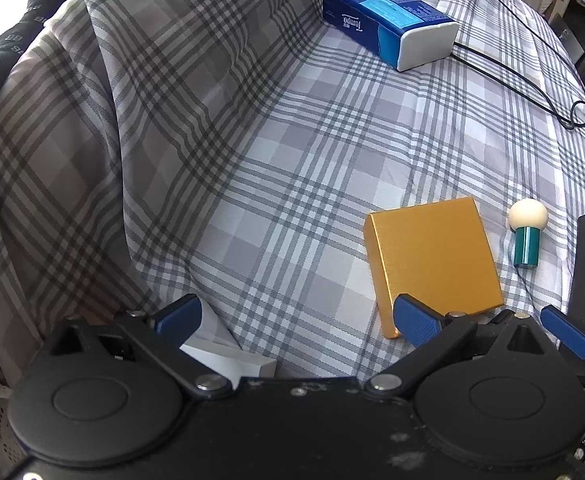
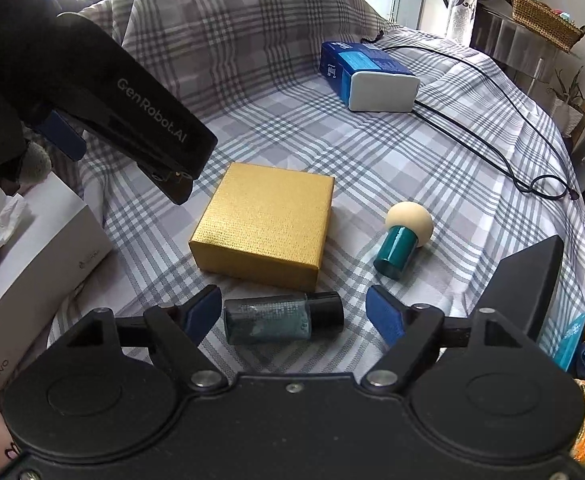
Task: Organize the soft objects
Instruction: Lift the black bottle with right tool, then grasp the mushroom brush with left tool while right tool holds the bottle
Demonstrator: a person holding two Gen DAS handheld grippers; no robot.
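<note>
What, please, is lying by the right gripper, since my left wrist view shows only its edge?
Observer: A small teal bottle with a black cap lies on its side between the open right gripper's fingers.
Operator: Are the pads pressing on it?
Observer: No; a clear gap shows at the cap end.
Operator: And the white corner by the left gripper's finger?
Observer: It belongs to a white vivo box with crumpled tissue on top.

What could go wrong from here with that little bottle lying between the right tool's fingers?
The small bottle lies on its side on the soft plaid bedcover; the right tool stands open around it, so it may roll. The gold box sits close behind and could get nudged. The black cable trails nearby and might snag.
</note>
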